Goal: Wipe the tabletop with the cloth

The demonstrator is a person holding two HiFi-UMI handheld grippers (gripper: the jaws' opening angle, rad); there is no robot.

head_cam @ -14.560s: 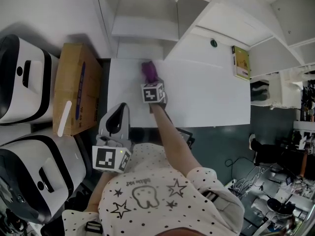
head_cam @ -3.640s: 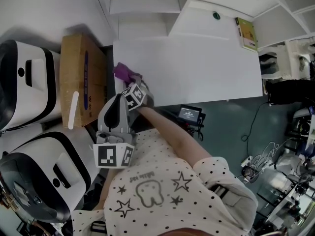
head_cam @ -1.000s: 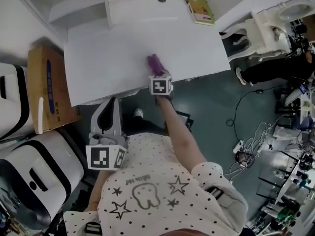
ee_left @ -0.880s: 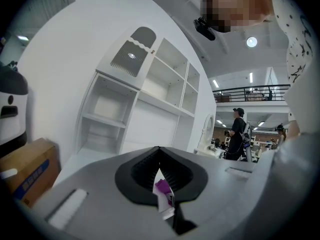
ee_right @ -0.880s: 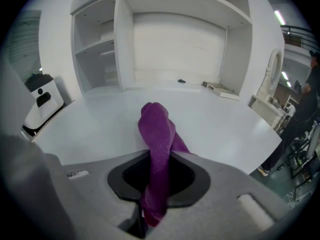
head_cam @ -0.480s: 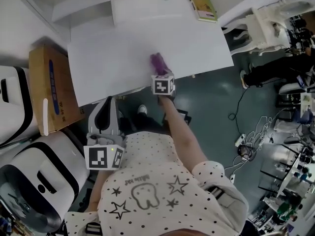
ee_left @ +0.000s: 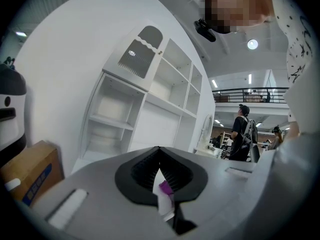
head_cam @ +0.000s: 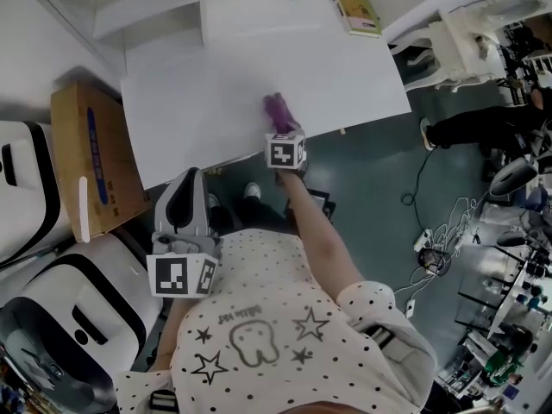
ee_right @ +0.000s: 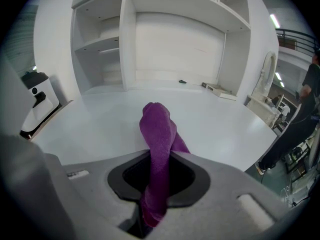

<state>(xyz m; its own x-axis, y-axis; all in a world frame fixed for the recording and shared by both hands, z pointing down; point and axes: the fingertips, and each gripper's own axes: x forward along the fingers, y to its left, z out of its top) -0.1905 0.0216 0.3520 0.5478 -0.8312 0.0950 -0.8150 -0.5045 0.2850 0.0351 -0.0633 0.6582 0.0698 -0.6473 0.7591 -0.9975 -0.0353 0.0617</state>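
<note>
Two grippers: the right gripper point(head_cam: 279, 128) is clenched on a purple cloth point(head_cam: 277, 108) lying near the tabletop's point(head_cam: 216, 76) front edge. The left gripper point(head_cam: 188, 185), jaws together and empty, hangs off that edge.

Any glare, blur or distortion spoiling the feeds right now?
Head view: sharp, evenly lit, cloth clear on the tabletop. Right gripper view: fisheye bowing, dark corners, cloth crisp in the right gripper. Left gripper view: same vignette, one bright ceiling lamp, no blur.
</note>
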